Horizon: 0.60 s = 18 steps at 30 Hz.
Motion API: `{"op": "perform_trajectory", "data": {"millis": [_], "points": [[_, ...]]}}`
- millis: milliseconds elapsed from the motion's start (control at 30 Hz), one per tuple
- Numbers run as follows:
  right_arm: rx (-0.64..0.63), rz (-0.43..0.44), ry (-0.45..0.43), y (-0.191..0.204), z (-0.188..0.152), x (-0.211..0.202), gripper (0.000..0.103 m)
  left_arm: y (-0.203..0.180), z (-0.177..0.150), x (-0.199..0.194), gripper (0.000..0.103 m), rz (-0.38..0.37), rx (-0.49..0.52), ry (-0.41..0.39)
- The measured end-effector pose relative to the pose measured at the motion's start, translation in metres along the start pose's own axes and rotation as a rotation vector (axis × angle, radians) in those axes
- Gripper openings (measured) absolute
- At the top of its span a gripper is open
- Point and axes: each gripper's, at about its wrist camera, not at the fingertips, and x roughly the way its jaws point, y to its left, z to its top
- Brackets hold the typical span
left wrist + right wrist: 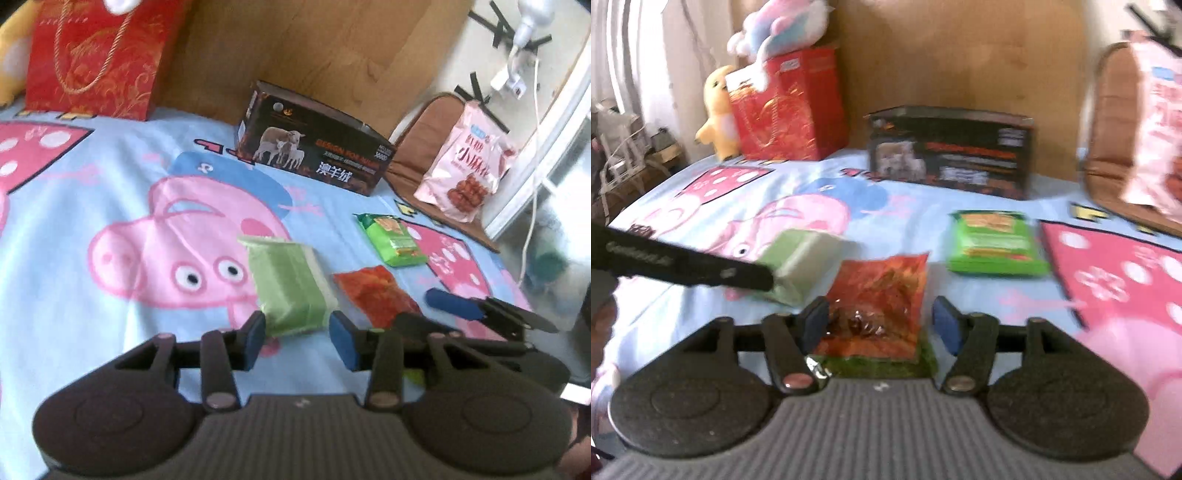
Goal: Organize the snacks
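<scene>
- 2 grippers hover low over the cartoon blanket (pixel 92 192), both unclenched and grasping nothing.
- Left gripper (pixel 297 338) frames the pale green packet (pixel 290 284) at lower centre; whether its pads touch is unclear.
- Right gripper (pixel 881 325) straddles the red packet (pixel 882 295), whose near end hides a green wrapper (pixel 879 363).
- Bright green packet (pixel 995 242) and dark box (pixel 951 151) blur at centre right.
- Pink bag (pixel 1160 118) is cut off at the right edge.
</scene>
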Motion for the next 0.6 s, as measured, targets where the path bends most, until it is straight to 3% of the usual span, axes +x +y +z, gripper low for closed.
{"op": "perform_trajectory", "data": {"millis": [67,200,400,600], "points": [[-0.022,0.004,-0.048,0.002,0.001,-0.012,0.067,0.003,0.001,-0.007,0.039,0.017,-0.002,-0.016],[-0.108,0.047,-0.081,0.022,0.004,-0.017,0.068,0.0,0.008,-0.011,0.041,0.12,0.03,-0.06],[-0.15,0.1,-0.047,0.053,0.003,0.004,0.068,0.003,0.016,-0.014,0.041,0.325,0.104,-0.123],[-0.082,0.108,0.006,0.067,0.01,0.029,0.069,0.021,0.024,-0.003,0.041,0.438,0.091,-0.158]]}}
